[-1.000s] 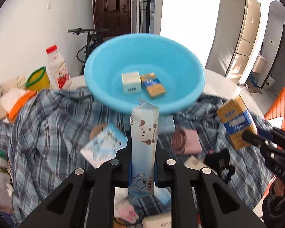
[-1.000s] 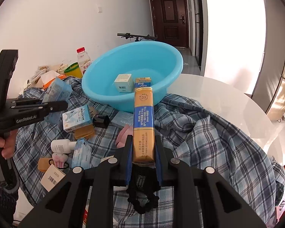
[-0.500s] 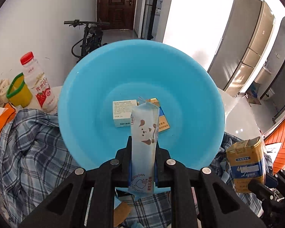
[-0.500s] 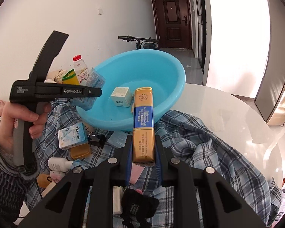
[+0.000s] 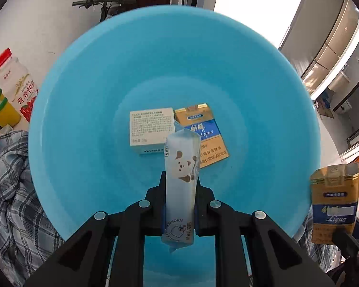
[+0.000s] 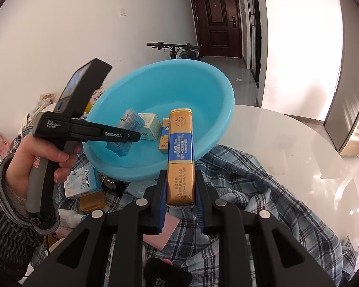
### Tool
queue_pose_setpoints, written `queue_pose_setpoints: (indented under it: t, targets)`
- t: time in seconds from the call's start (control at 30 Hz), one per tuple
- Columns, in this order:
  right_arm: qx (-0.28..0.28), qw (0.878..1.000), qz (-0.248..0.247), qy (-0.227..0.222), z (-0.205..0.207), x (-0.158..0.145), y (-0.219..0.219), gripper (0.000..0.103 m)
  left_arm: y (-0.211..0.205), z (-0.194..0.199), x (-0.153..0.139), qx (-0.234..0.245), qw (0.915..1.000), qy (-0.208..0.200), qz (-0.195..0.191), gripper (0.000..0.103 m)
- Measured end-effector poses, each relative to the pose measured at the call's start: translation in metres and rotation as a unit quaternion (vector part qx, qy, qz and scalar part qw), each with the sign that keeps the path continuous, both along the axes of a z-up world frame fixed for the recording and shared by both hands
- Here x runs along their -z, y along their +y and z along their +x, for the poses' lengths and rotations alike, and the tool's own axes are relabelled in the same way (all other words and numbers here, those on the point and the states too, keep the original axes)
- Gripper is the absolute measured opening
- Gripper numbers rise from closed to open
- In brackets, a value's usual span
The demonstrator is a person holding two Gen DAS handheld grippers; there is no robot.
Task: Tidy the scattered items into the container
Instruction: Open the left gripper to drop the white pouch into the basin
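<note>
A big blue basin (image 5: 83,119) fills the left wrist view. Inside it lie a white box (image 5: 151,130) and a gold and blue cigarette pack (image 5: 203,136). My left gripper (image 5: 181,181) is shut on a pale wipes packet (image 5: 182,167) with a dog drawing, held over the basin's middle and pointing steeply down. My right gripper (image 6: 181,177) is shut on a second gold and blue cigarette pack (image 6: 181,157), just short of the basin (image 6: 179,88) at its near rim. In the right wrist view the left gripper (image 6: 135,136) hangs over the basin with the packet (image 6: 129,122).
A plaid cloth (image 6: 251,191) covers the round white table (image 6: 299,143). A RAISON box (image 6: 82,184), a black item (image 6: 114,184) and a pink pad (image 6: 165,234) lie on it. A red-capped bottle (image 5: 14,88) and yellow cup (image 5: 2,112) stand left of the basin.
My left gripper has carried the packet forward from above the cloth to over the basin and sunk lower. My right gripper has moved nearer the basin with its pack.
</note>
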State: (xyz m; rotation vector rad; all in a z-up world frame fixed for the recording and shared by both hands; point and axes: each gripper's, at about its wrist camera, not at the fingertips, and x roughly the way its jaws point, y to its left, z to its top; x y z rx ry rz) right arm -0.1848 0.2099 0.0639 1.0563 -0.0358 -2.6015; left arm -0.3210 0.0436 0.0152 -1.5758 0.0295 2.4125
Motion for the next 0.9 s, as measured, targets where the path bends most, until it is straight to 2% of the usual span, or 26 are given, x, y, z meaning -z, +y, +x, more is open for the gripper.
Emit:
queue_pose_setpoints:
  t: [0.17, 0.33, 0.43, 0.47, 0.53, 0.6, 0.67, 0.8, 0.9]
  targets:
    - [-0.001, 1.000, -0.003, 0.007, -0.002, -0.005, -0.001, 0.019, 0.004, -0.014, 0.017, 0.003, 0.9994, -0.035, -0.001, 0.017]
    - [-0.005, 1.000, -0.002, 0.008, -0.008, -0.009, -0.005, 0.019, 0.004, -0.020, 0.023, -0.003, 0.9991, -0.041, 0.001, 0.017]
    - [-0.001, 1.000, 0.000, 0.017, -0.012, -0.013, -0.008, 0.019, 0.002, -0.017, 0.020, -0.009, 0.9994, -0.032, -0.004, 0.017]
    - [0.000, 1.000, 0.002, 0.021, -0.013, -0.014, -0.010, 0.019, 0.002, -0.016, 0.018, -0.010, 0.9996, -0.027, -0.007, 0.019]
    - [-0.002, 1.000, 0.002, 0.021, -0.017, -0.016, -0.014, 0.019, -0.001, -0.010, 0.012, -0.012, 0.9999, -0.010, -0.006, 0.034]
    - [-0.010, 1.000, -0.008, 0.014, -0.023, -0.017, -0.018, 0.019, -0.005, -0.003, 0.003, -0.015, 0.9998, 0.014, -0.005, 0.058]
    - [-0.018, 1.000, -0.019, 0.002, -0.033, -0.016, -0.024, 0.019, -0.011, 0.003, -0.005, -0.020, 0.9992, 0.034, -0.003, 0.061]
    - [-0.032, 0.998, -0.041, -0.040, -0.057, -0.009, -0.040, 0.019, -0.029, 0.001, -0.016, -0.034, 0.9982, 0.050, -0.002, 0.061]
    - [-0.025, 0.997, -0.044, -0.052, -0.074, -0.006, -0.048, 0.019, -0.045, 0.000, -0.022, -0.046, 0.9969, 0.063, -0.004, 0.061]
